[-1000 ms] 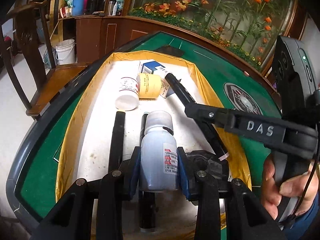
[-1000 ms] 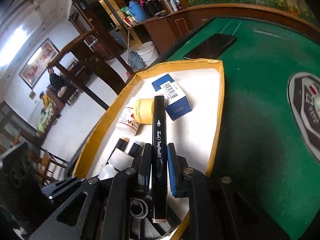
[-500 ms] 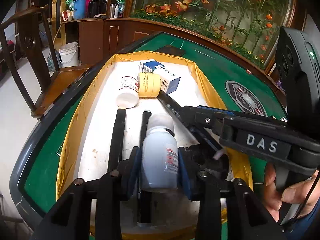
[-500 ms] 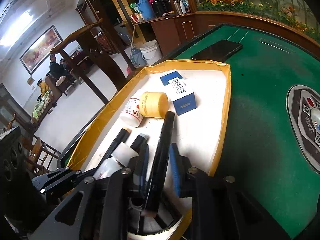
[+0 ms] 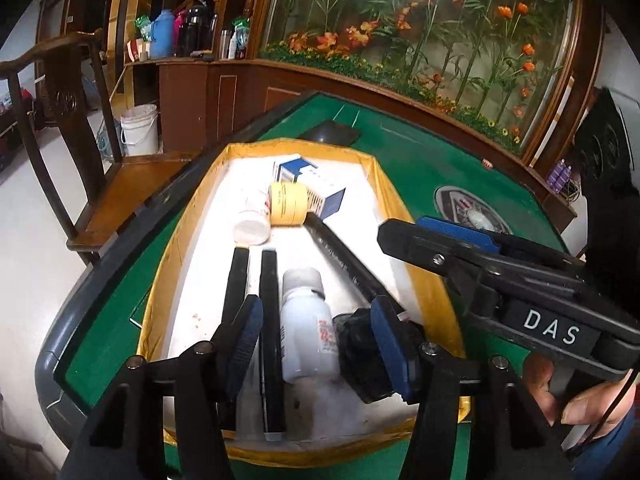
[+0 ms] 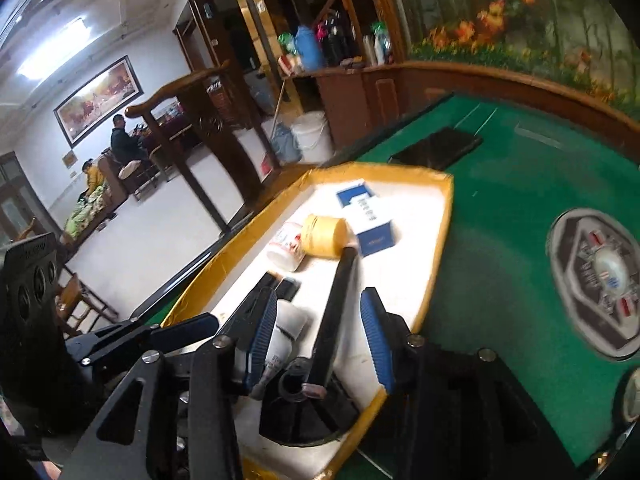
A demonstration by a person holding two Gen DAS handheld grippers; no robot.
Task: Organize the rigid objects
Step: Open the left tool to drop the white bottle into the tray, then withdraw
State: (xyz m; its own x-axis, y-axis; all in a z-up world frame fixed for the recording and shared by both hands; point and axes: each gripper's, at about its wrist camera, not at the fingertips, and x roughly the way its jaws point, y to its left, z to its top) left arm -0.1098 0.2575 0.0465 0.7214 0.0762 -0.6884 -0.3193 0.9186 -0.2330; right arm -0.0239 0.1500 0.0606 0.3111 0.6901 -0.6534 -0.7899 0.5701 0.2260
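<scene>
Released marker (image 6: 334,312), lower end seemingly hidden.

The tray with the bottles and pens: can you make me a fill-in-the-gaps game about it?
1. The tray has a rim coloured ____.
2. The white bottle between the left gripper pads lies on its ____.
3. The far tip of the long black marker rests against the yellow ____.
4. The tray sits on a table covered in ____ felt.

Missing words: yellow; side; jar; green
</scene>
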